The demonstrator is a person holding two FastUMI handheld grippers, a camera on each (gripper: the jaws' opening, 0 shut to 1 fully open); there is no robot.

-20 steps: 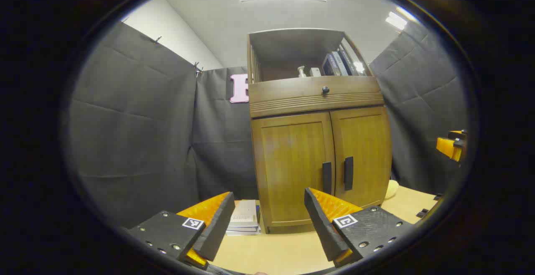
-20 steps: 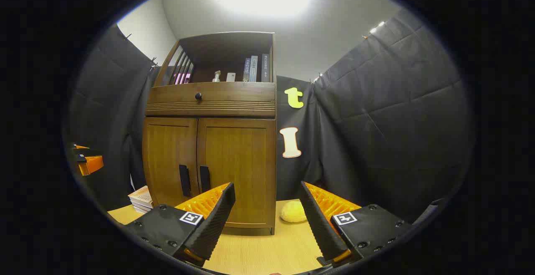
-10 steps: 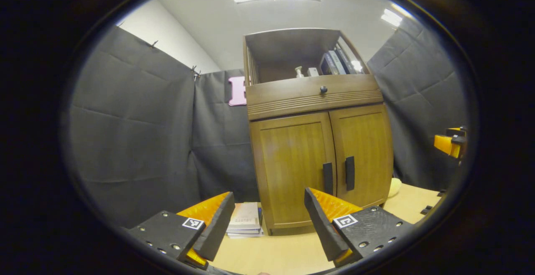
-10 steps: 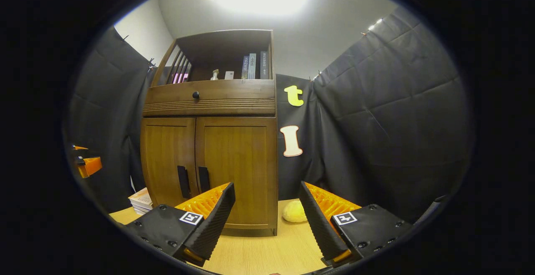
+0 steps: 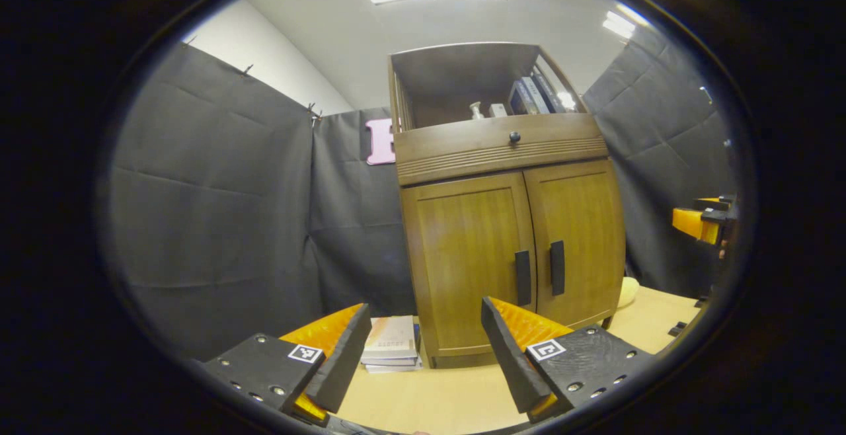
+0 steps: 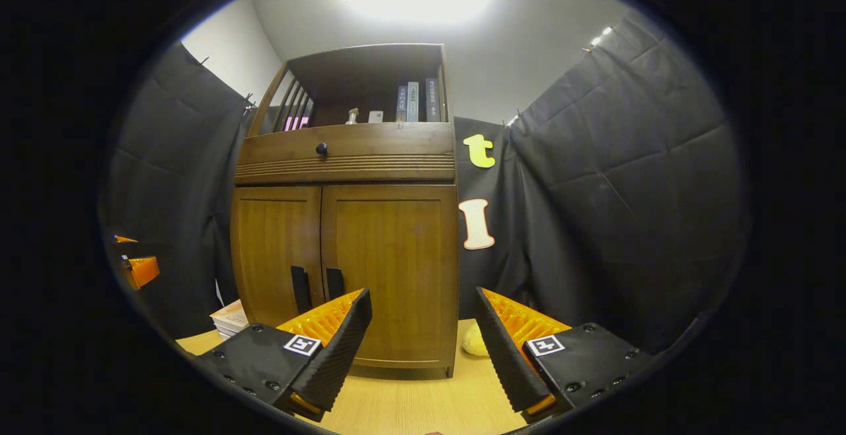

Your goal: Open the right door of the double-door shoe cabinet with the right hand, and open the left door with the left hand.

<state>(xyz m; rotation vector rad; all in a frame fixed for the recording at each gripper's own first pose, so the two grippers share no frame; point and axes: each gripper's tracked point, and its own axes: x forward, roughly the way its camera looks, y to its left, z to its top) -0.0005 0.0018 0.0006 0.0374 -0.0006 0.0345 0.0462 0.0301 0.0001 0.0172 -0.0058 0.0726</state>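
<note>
In the right gripper view, the yellow soft thing (image 6: 472, 342) on the table is partly hidden behind the shoe cabinet (image 6: 396, 157) and a finger (image 6: 505, 349) of the right gripper (image 6: 423, 342). That gripper's other finger covers the bottom of the right door handle (image 6: 334, 282). The book spines (image 6: 415, 101) are too small to read. The stack of books (image 6: 231, 316) is half hidden.

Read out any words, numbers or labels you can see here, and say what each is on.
Upright books on the brown wooden cabinet's top shelf: spine print too small to read.
Stacked books lying beside the cabinet: cover print too blurred to read.
Black-and-white square markers on the left gripper: patterns, no words.
Nothing legible to quote.
</note>
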